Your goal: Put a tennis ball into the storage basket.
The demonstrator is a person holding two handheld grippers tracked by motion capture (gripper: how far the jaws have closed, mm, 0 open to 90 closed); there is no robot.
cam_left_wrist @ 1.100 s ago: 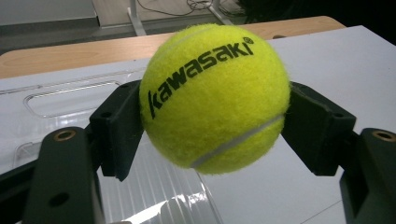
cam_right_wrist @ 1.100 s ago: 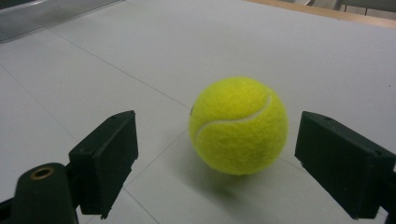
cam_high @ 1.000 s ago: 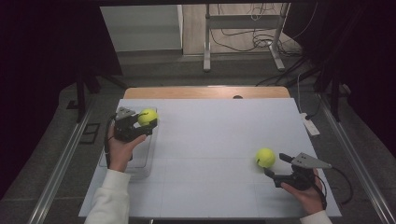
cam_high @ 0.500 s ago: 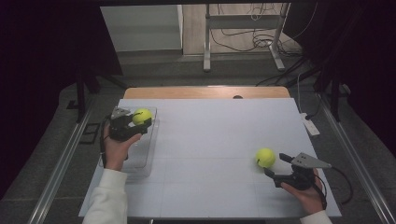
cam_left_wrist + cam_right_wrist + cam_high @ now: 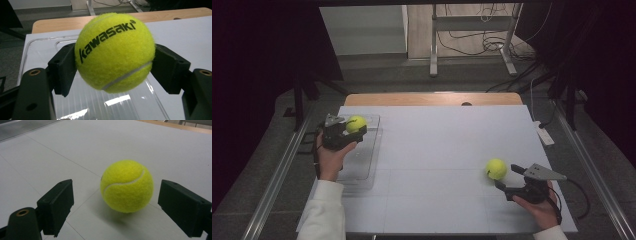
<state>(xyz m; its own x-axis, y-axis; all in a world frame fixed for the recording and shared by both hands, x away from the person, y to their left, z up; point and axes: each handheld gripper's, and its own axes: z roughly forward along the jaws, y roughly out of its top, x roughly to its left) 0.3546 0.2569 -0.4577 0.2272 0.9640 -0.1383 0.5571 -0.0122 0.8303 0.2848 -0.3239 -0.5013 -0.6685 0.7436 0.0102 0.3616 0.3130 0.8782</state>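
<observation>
My left gripper is shut on a yellow tennis ball and holds it above the clear plastic tray at the table's left side. In the left gripper view the ball, printed "kawasaki", is pressed between both black pads, with the tray beneath it. A second yellow tennis ball rests on the white table at the right. My right gripper stands open just behind it. In the right gripper view that ball lies between the wide-apart jaws of my right gripper, touching neither.
The white table top ends in a wooden strip at the far edge. A white power strip lies off the right edge. Metal stand legs and cables are on the floor beyond.
My left hand has carried its ball a little leftward and lower over the tray. The right gripper and its ball have stayed put.
</observation>
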